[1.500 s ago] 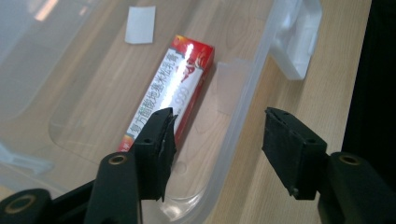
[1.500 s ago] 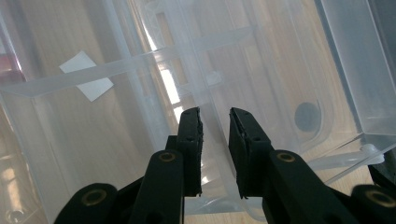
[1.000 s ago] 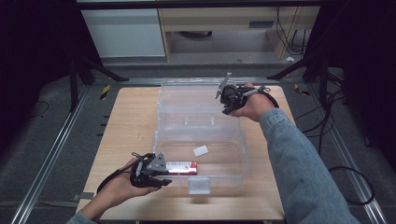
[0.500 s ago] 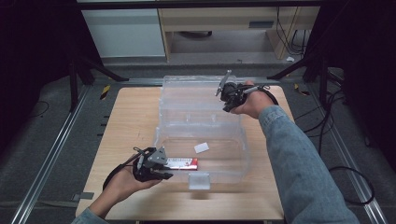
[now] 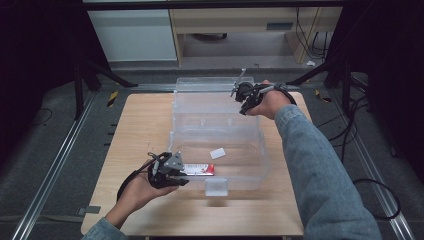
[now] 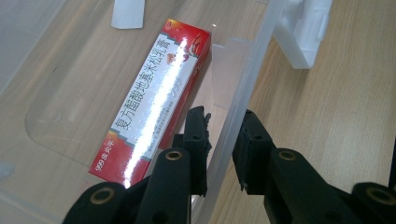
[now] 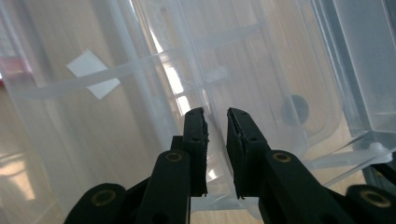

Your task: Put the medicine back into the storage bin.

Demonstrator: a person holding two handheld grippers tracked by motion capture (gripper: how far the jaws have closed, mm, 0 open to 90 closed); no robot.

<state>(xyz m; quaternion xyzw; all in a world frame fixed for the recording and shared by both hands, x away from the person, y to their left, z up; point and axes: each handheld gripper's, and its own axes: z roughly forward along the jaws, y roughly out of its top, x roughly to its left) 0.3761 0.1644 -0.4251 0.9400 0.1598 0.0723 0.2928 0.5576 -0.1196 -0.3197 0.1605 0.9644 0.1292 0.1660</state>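
Left gripper (image 6: 219,154) fingers straddle near wall of clear bin (image 5: 260,150), narrowly parted. Red box (image 6: 154,98) inside, just beside, long axis along wall. Right gripper (image 7: 215,154) pinches far lid edge.

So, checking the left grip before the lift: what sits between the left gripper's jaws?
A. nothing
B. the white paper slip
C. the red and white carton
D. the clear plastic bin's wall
D: in the left gripper view, the left gripper straddles the clear plastic bin's wall, with the red and white carton lying inside the bin.
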